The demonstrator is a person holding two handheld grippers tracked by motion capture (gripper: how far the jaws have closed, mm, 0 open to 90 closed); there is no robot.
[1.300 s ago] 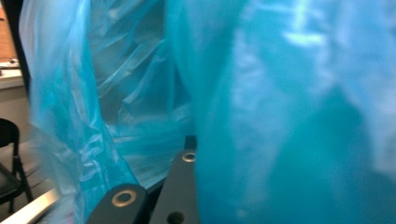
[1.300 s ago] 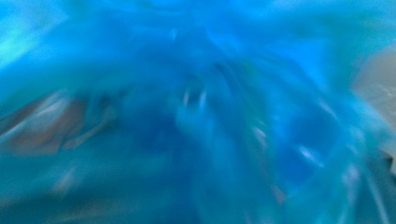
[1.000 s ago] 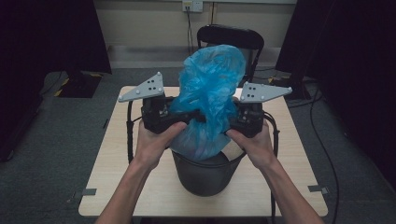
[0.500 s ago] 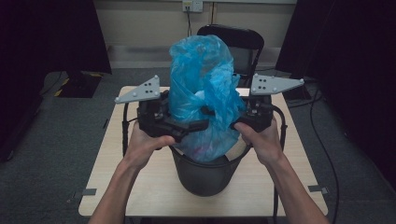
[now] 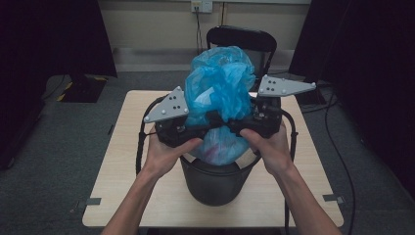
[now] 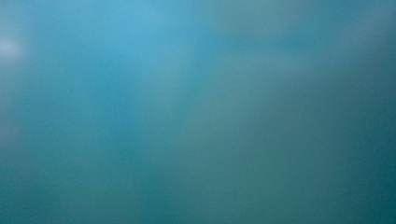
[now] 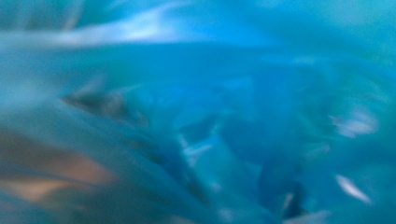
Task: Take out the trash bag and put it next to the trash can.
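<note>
Blue plastic bag (image 5: 221, 93) is pinched at its middle between the left hand-held gripper (image 5: 203, 131) and right hand-held gripper (image 5: 234, 128), their grip hidden, above a dark bin (image 5: 215, 183) on the worktop (image 5: 127, 161); likely lifting it out, needing a steady upward pull.

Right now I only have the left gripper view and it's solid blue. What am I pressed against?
Observer: A blue plastic bag. In the high view it bulges up out of a dark bin on the table.
Operator: Where's the left gripper on it?
Observer: The left gripper presses into the bag's waist just above the bin rim.
Operator: And the other one?
Observer: The right gripper comes in from the opposite side at the same height; the two nearly meet in front of the bag.
Operator: Jaws closed on plastic?
Observer: Can't tell; the plastic hides the jaw tips.
</note>
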